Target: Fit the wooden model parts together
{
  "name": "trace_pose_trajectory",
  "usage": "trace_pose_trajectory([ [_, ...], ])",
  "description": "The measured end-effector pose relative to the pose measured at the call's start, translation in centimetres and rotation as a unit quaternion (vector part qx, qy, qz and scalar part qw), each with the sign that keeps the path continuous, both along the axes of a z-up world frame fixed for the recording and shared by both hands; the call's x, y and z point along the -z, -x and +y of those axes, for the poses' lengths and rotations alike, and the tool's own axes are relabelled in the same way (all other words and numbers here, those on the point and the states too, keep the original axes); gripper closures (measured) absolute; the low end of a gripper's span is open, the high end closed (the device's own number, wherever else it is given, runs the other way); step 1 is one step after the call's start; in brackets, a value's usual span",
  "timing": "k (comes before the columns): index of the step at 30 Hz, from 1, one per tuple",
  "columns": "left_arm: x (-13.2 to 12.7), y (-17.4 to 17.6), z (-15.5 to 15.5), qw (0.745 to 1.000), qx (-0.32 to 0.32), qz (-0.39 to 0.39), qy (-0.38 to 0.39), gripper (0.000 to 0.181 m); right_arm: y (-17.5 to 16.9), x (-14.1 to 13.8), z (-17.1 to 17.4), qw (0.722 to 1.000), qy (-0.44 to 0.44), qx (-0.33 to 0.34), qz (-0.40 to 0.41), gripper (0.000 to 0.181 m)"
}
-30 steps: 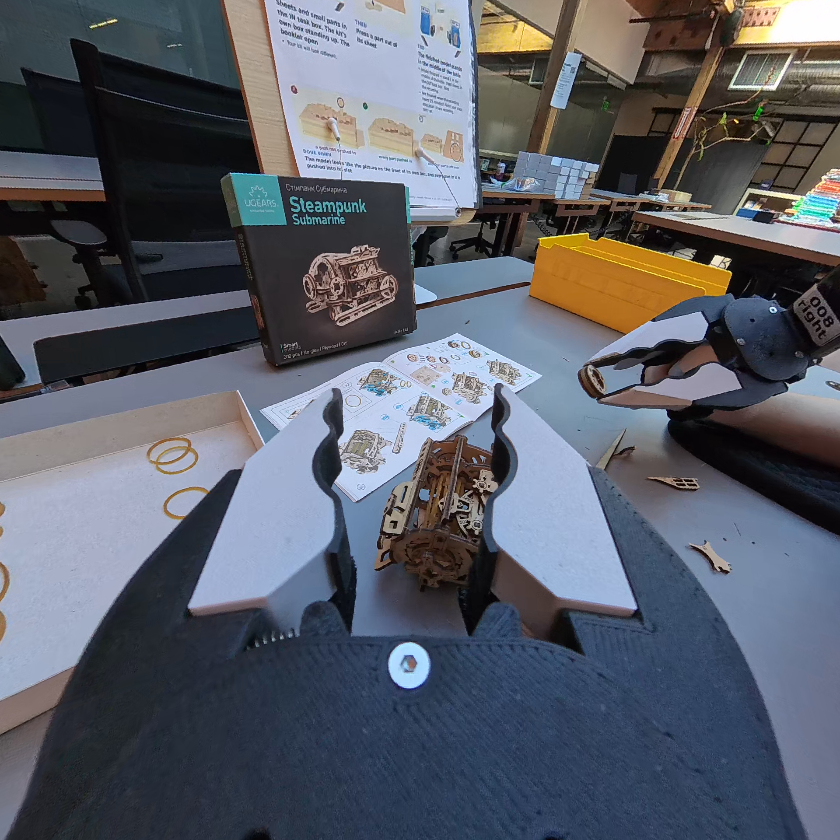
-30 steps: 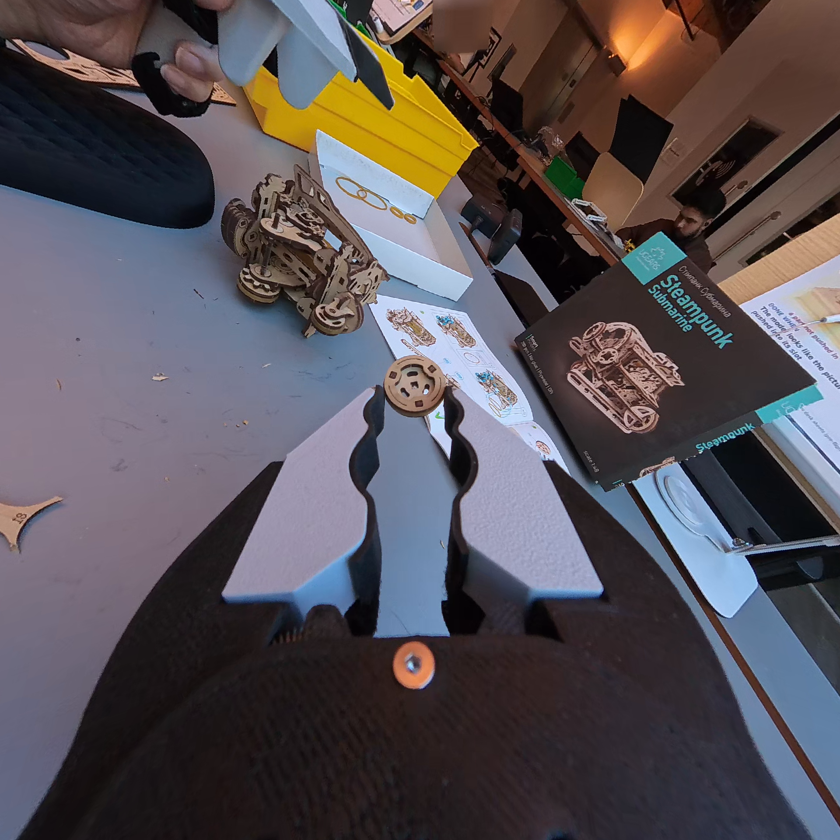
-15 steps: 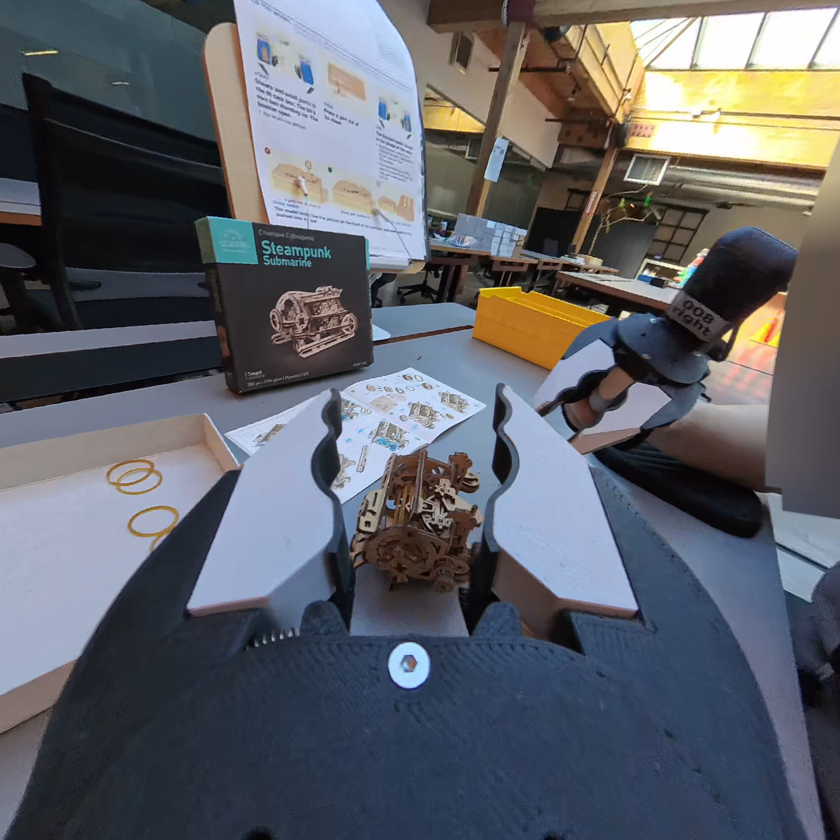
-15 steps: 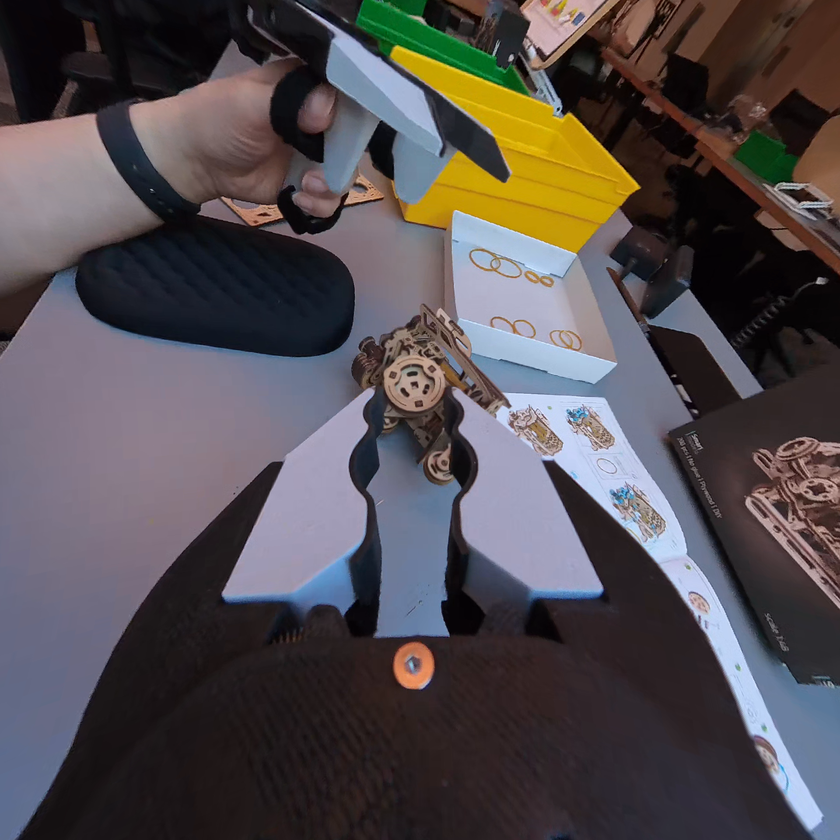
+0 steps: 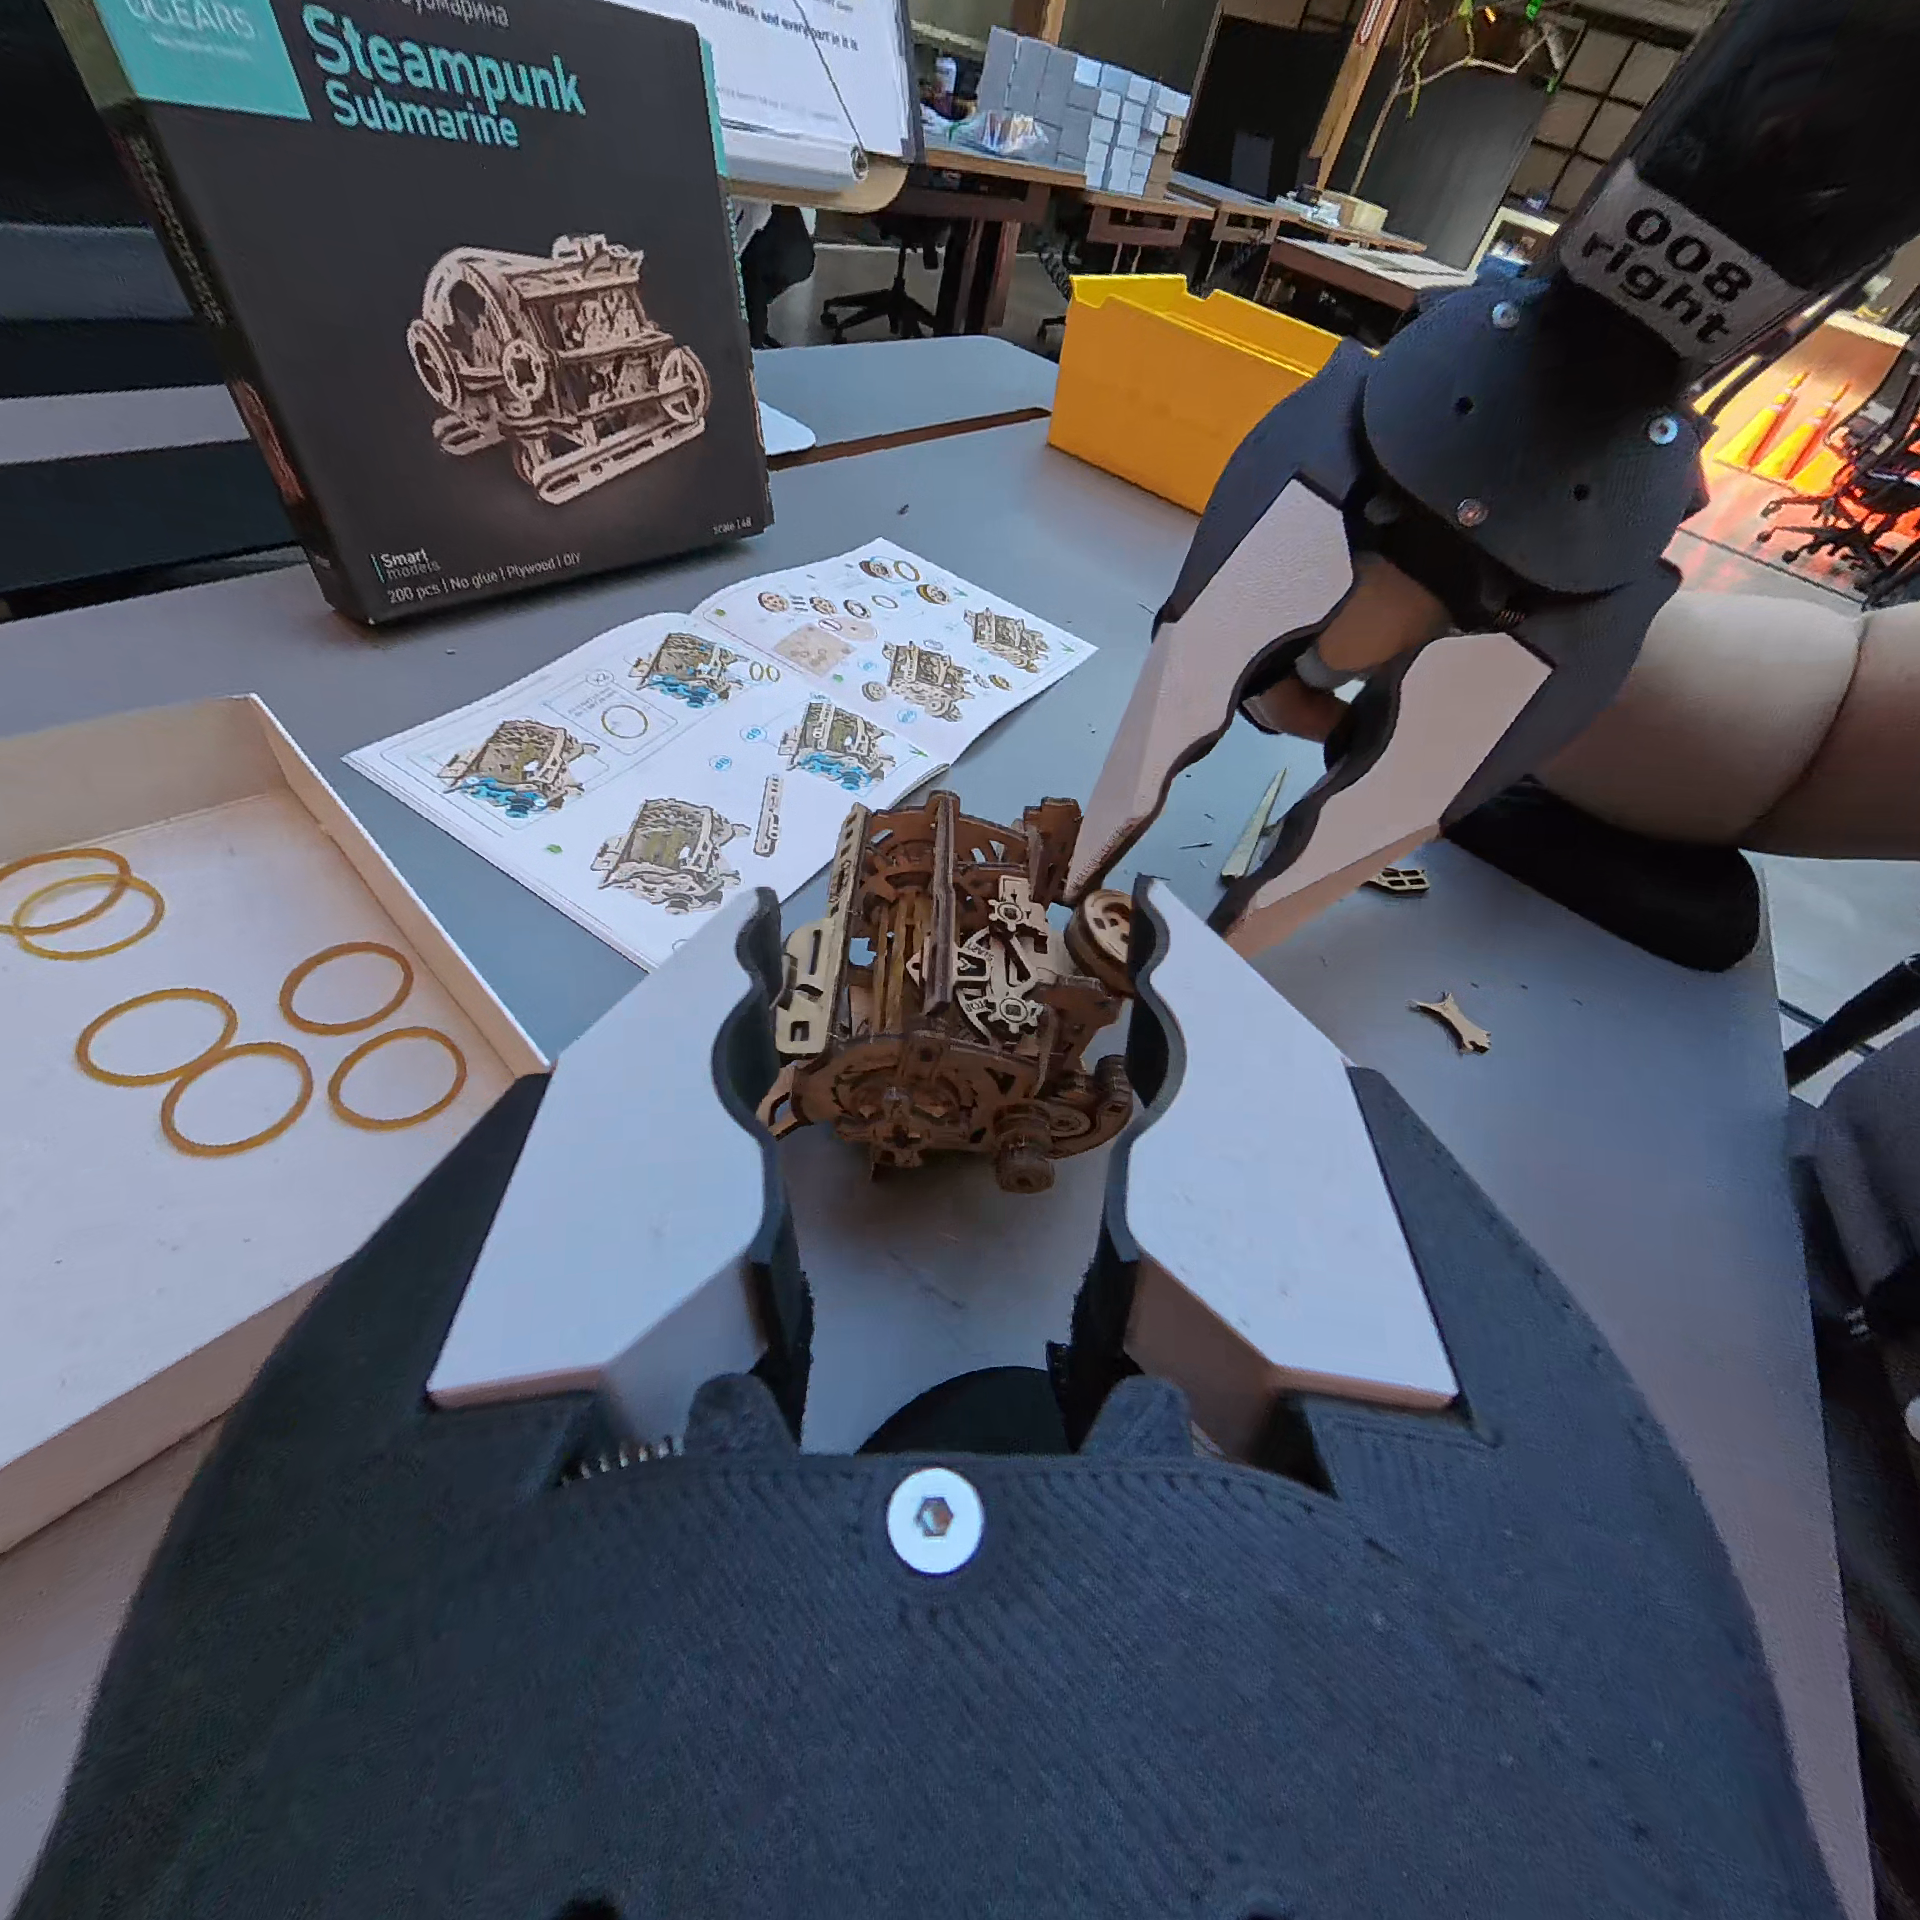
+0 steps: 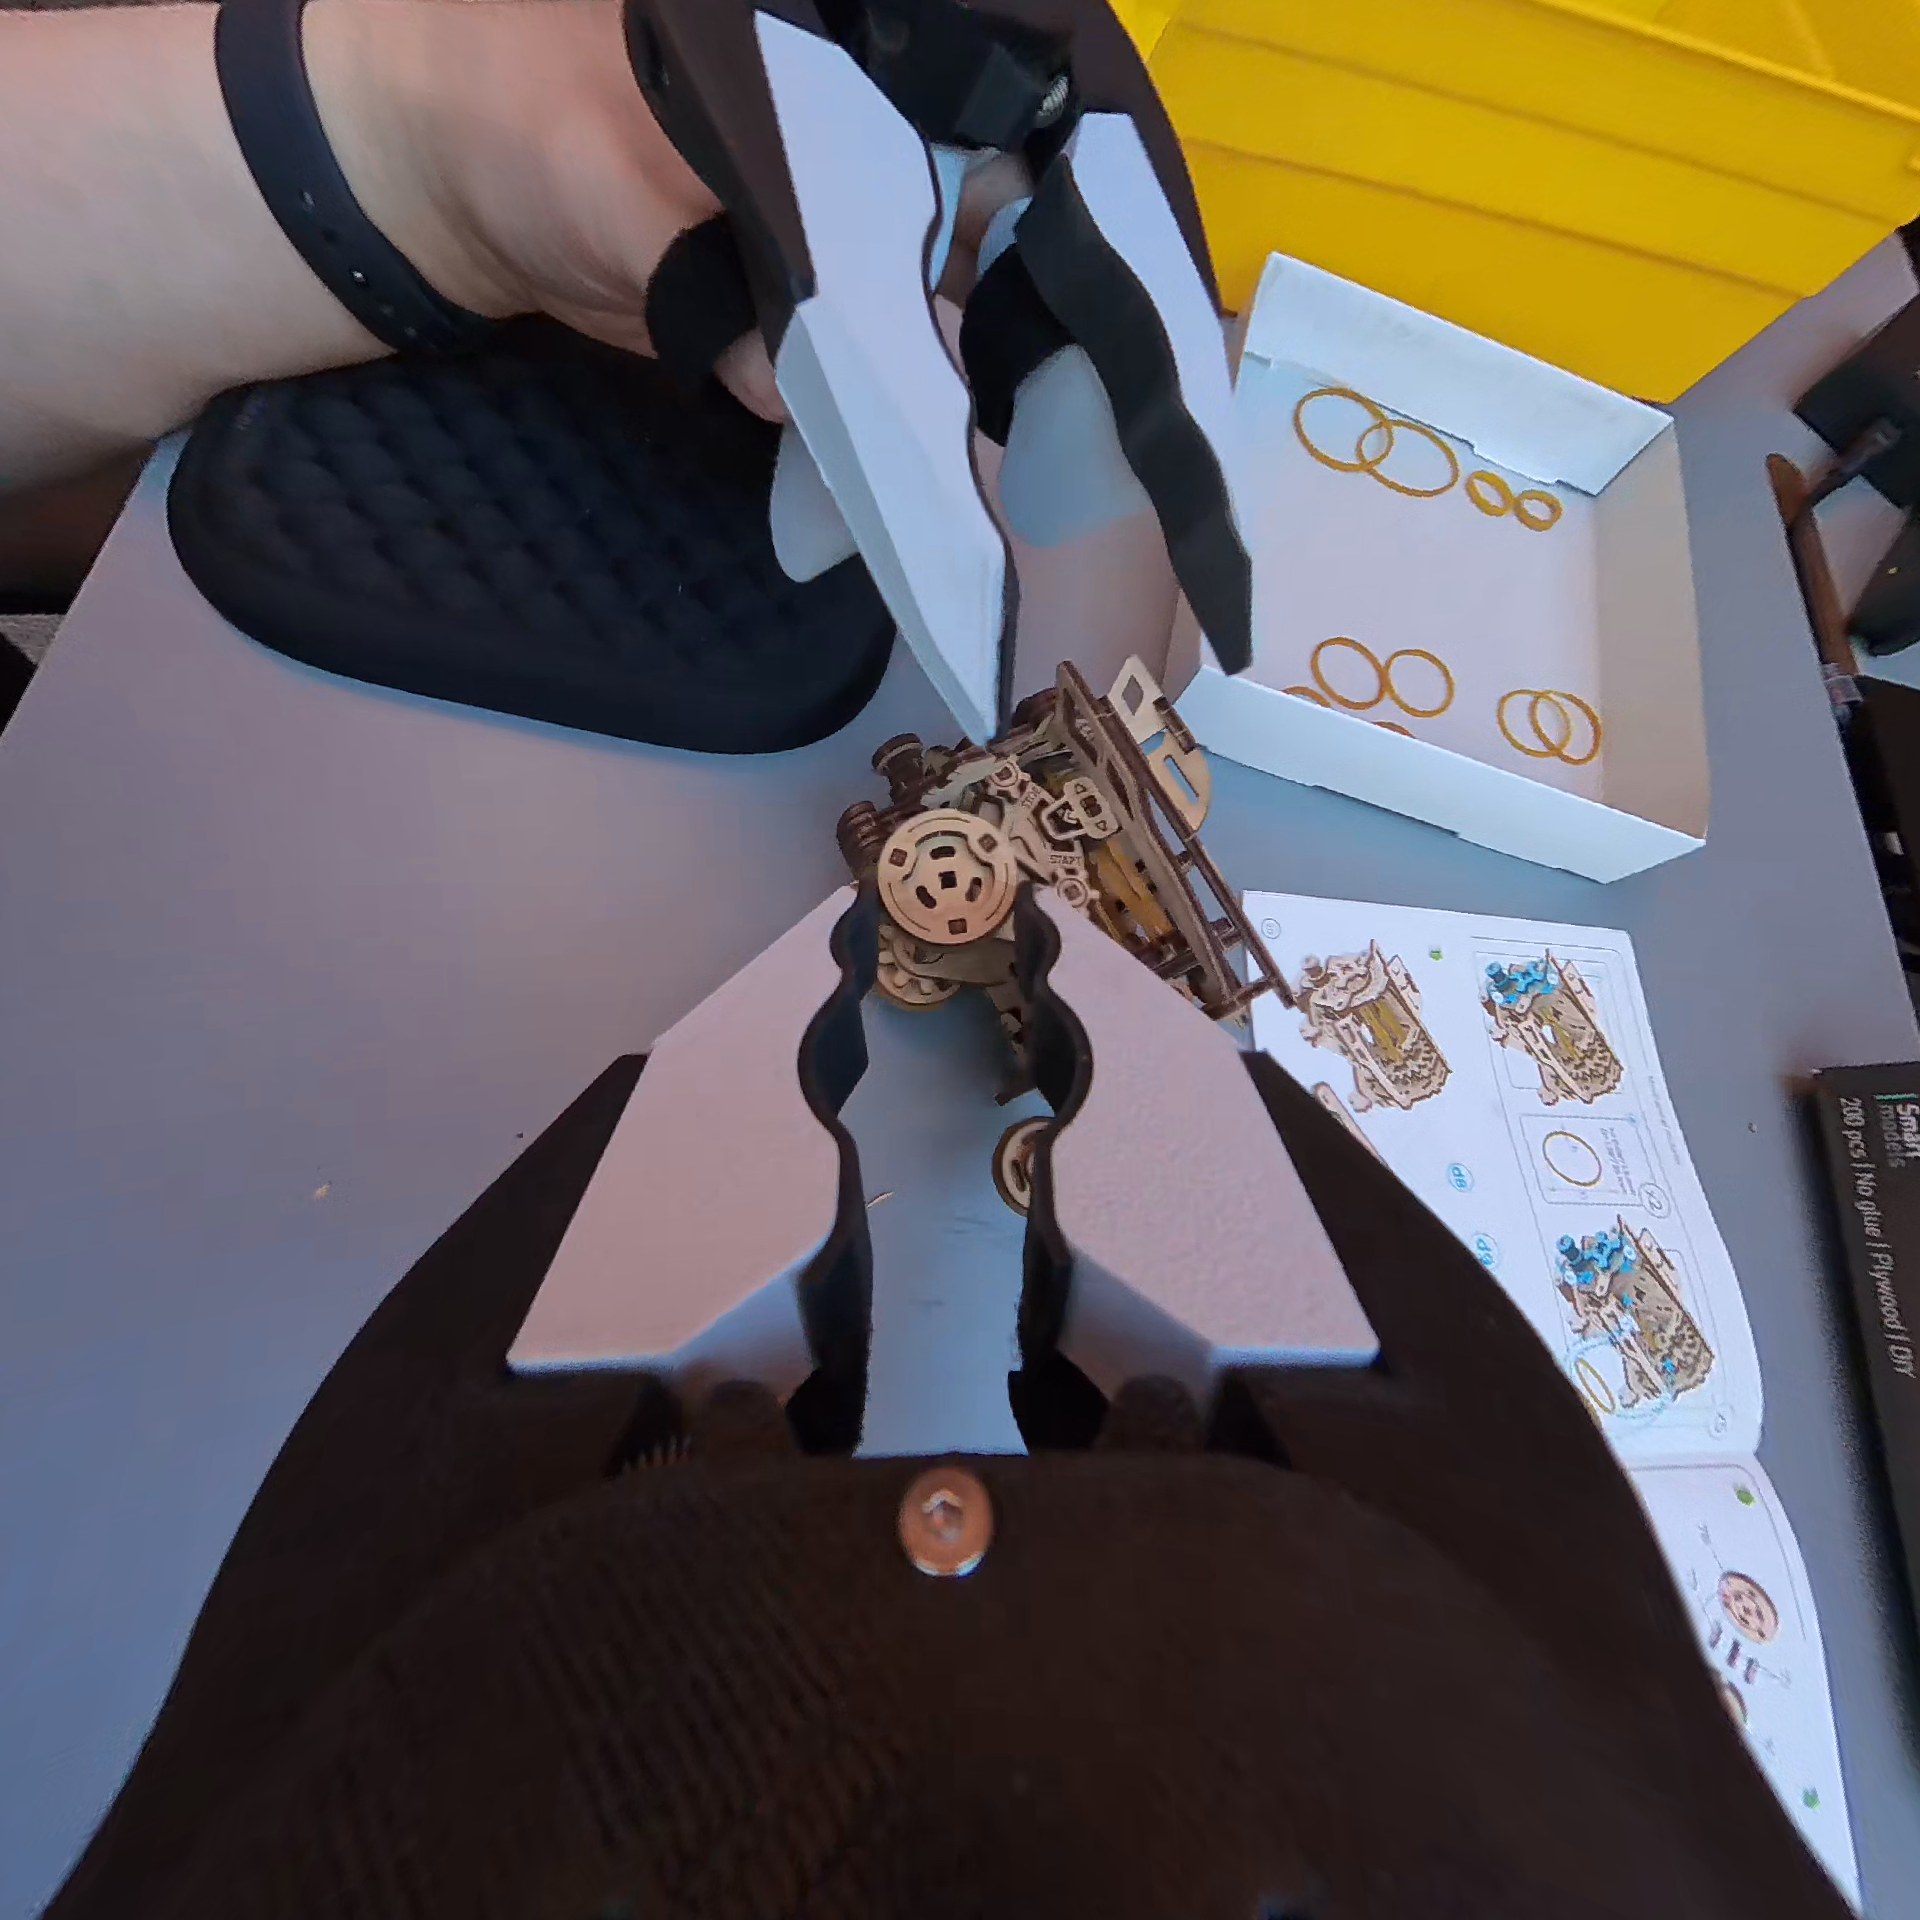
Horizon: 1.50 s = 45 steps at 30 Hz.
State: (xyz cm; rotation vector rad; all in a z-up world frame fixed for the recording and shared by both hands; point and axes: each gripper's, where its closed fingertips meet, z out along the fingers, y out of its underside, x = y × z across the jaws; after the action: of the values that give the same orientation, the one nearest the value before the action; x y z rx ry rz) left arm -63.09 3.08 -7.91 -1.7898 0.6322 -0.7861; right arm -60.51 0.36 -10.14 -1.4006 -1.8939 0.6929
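A partly built wooden model [image 5: 935, 1023] stands on the grey table [image 5: 1507, 1195]. My left gripper [image 5: 951, 930] is open, with one finger on each side of the model. My right gripper [image 6: 943, 912] is shut on a round wooden disc [image 6: 945, 878] and holds it against the model's near side [image 6: 1101, 831]. In the left wrist view the disc [image 5: 1103, 928] sits at the model's right end, beside my right finger. In the right wrist view the left gripper [image 6: 1107, 691] comes down from above, straddling the model.
A white tray [image 5: 281, 732] with several rubber bands lies to the left. An open instruction booklet [image 5: 727, 717] and a black kit box [image 5: 416, 312] lie behind the model. A yellow bin [image 5: 1164, 384] stands at the back right. A black pad [image 6: 499, 551] and wood scraps [image 5: 1455, 1023] lie nearby. Tip to tip, the grippers are about 5 cm apart.
My right gripper has carried the disc down to the model's side. My left gripper has moved in and down until its open fingers straddle the model.
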Motion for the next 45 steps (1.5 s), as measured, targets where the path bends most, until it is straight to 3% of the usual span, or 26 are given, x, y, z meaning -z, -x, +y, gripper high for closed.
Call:
trace_pose_trajectory([
  [11, 0.6, -0.7, 0.3, 1.0, 0.018, -0.008, 0.023, 0.116, 0.0, 0.0, 0.0, 0.998, 0.027, -0.053, -0.025, 0.156],
  [20, 0.6, -0.7, 0.1, 0.999, 0.025, -0.019, 0.029, 0.116, -0.2, -0.7, -0.3, 0.983, 0.031, -0.176, -0.044, 0.156],
  [25, 0.0, -0.2, 0.2, 0.998, 0.02, -0.047, 0.026, 0.116, -1.2, -3.0, -0.4, 0.965, 0.018, -0.258, -0.038, 0.156],
  [30, 0.3, -0.3, 0.3, 0.998, 0.024, -0.047, 0.037, 0.115, -0.8, -1.8, -0.5, 0.95, 0.009, -0.305, -0.066, 0.156],
  [45, 1.3, -1.0, 0.4, 0.998, 0.03, -0.017, 0.054, 0.114, 0.0, 0.1, -0.3, 0.936, 0.015, -0.34, -0.085, 0.156],
])
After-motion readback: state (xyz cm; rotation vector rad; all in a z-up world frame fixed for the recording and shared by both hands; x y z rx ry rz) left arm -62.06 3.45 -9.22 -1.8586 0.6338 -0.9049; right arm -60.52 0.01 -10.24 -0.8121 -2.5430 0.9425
